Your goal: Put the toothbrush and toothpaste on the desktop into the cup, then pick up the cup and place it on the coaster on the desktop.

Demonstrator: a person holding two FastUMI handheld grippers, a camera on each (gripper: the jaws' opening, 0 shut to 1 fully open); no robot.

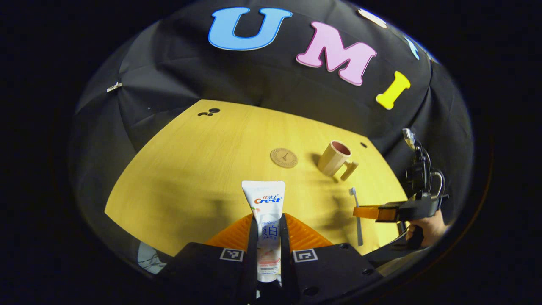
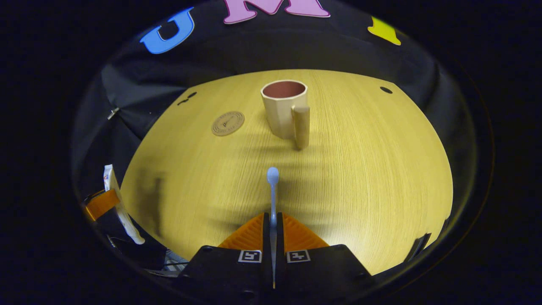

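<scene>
A white toothpaste tube (image 1: 266,212) stands upright between the fingers of my left gripper (image 1: 268,220), which is shut on it above the wooden desktop (image 1: 190,169). My right gripper (image 2: 273,222) is shut on a pale blue toothbrush (image 2: 272,186), whose head points forward toward the cup. The beige cup (image 2: 284,108) with a reddish inside stands upright near the far edge, its handle facing me. A round brown coaster (image 2: 228,123) lies flat to the cup's left. In the left gripper view the cup (image 1: 334,158), coaster (image 1: 284,157), toothbrush (image 1: 356,212) and right gripper (image 1: 372,212) appear on the right.
Black cloth walls close in the desktop at the back and sides. Small dark holes (image 1: 208,112) mark the far left of the desktop, and one hole (image 2: 385,90) lies at the far right. A hand (image 1: 427,228) holds the right gripper.
</scene>
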